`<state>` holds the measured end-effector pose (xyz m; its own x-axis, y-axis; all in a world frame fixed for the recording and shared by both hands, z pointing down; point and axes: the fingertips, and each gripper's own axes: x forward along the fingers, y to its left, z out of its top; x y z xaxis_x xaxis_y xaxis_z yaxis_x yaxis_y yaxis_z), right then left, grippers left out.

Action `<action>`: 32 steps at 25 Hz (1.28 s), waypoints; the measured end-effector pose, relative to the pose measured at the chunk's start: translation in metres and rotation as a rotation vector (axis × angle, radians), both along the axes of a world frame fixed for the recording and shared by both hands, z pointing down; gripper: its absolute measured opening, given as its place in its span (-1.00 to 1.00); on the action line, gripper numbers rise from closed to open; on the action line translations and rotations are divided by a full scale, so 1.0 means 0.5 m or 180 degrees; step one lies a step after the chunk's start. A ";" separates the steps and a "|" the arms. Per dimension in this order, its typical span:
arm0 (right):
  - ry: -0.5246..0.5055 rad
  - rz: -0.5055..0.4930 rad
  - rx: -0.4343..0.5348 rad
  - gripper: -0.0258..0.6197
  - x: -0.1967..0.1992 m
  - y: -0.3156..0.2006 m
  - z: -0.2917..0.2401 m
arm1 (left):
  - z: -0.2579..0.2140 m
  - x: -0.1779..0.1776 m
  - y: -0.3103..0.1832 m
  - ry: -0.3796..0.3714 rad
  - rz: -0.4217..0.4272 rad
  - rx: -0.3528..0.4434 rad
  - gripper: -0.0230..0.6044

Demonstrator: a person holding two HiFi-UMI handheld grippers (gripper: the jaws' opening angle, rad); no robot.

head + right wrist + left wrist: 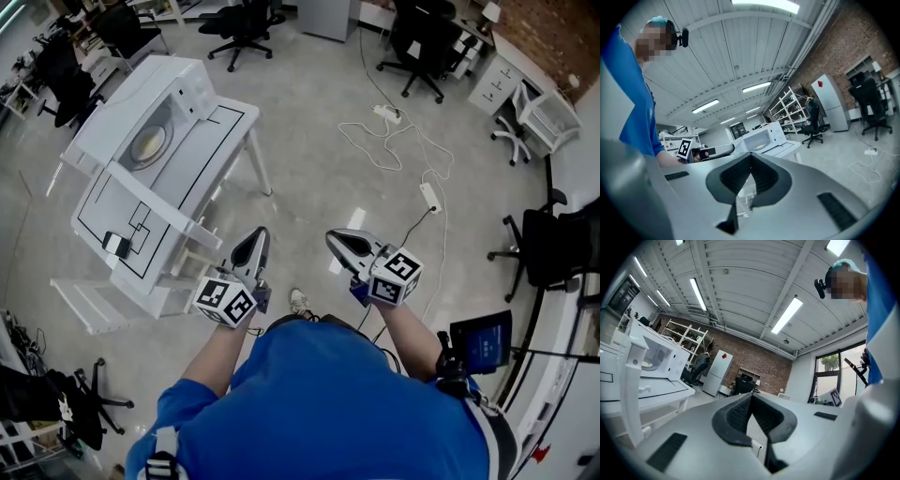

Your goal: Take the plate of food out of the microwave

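The white microwave stands on a white table at the upper left, well away from me. A pale plate of food shows in its front. The microwave and the plate also appear small in the right gripper view, and the microwave sits at the left in the left gripper view. My left gripper and right gripper are held side by side over the floor, level, both shut and empty. Their jaws meet at the tips, left gripper, right gripper.
Cables and power strips lie on the floor ahead. Office chairs stand around the room. A small black object lies on the near end of the table. A screen on a stand is at my right. A white fridge stands by the brick wall.
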<state>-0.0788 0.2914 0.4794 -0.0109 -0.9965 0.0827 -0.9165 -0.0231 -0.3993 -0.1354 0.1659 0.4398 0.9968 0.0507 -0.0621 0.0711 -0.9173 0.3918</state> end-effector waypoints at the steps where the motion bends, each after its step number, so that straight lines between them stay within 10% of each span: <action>1: 0.0006 -0.0003 -0.0012 -0.92 0.011 -0.014 -0.001 | -0.001 0.013 -0.011 0.0008 0.0003 -0.0009 -0.90; 18: 0.0074 -0.0298 -0.0101 -0.92 0.137 -0.166 0.001 | 0.014 0.113 -0.139 0.0009 -0.0408 -0.0098 -0.90; 32: 0.0176 -0.1236 -0.0012 -0.92 0.341 -0.348 -0.015 | 0.000 0.264 -0.281 0.0004 -0.1373 0.0012 -0.90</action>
